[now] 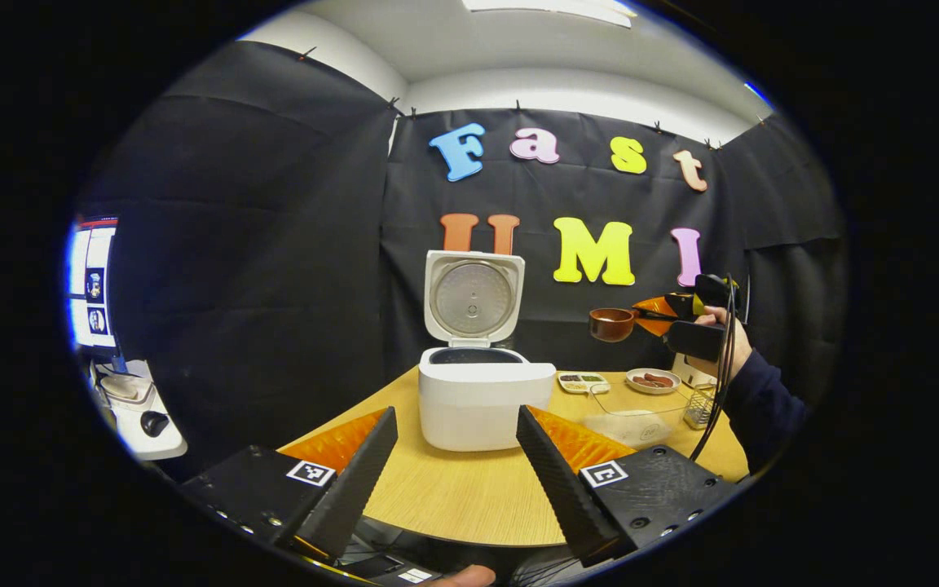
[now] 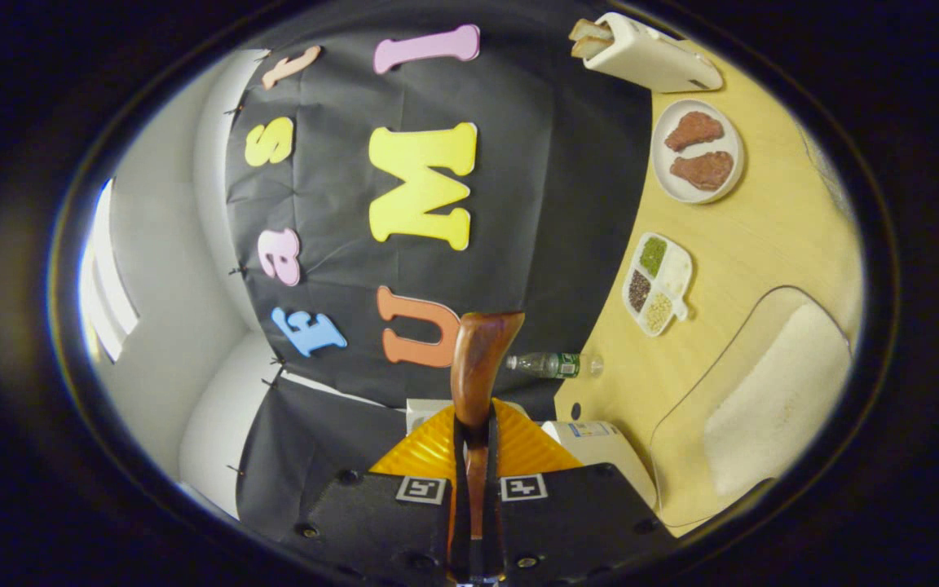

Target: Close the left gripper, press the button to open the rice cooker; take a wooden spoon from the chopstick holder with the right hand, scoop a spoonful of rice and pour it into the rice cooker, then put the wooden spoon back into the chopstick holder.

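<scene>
Our left gripper (image 1: pixel 457 456) low in frame, jaws wide, rice cooker (image 1: pixel 482 391) lid up at centre table, our right gripper (image 2: pixel 476 456) clamped on the wooden spoon (image 2: pixel 479 367), centre frame.

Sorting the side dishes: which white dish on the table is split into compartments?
The small tray holding green, dark and pale grains; the round plate beside it holds two brown meat pieces.

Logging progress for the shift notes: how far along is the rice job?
Done: rice cooker lid stands open. In hand: right hand-held gripper is shut on the wooden spoon, held high beside the cooker. Whether it carries rice can't be told. Left: pouring, then returning the spoon.
</scene>
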Tool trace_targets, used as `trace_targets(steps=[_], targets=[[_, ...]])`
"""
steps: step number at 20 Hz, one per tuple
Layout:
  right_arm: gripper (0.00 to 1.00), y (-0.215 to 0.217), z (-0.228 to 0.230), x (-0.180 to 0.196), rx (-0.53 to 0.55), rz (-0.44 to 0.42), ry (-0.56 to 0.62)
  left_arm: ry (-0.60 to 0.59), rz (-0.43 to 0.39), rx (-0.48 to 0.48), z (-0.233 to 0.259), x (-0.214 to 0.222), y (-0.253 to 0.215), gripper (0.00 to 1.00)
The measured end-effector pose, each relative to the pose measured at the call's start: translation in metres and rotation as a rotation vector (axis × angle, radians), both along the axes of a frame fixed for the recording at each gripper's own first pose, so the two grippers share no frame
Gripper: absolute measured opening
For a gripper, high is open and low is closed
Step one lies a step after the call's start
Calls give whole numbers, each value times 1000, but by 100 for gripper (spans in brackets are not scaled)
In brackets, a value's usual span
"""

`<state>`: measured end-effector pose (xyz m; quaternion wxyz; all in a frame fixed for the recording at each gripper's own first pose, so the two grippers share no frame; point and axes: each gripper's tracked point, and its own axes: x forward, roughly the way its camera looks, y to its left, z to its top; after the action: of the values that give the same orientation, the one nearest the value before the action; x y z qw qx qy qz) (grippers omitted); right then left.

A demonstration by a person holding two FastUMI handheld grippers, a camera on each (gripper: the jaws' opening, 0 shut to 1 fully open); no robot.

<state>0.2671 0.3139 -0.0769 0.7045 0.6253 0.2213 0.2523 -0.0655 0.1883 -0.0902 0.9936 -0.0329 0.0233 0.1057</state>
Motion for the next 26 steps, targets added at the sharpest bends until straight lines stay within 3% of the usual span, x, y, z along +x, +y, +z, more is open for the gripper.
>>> trace_targets(steps=[5, 13, 26], targets=[[11, 78, 8, 18, -98, 62, -37, -9, 78, 50, 13, -20, 15, 94], [11, 178, 5, 37, -430, 135, -192, -28, 125, 50, 26, -38, 26, 94], [11, 223, 13, 32, -959, 137, -629, -12, 159, 44, 18, -39, 34, 94]])
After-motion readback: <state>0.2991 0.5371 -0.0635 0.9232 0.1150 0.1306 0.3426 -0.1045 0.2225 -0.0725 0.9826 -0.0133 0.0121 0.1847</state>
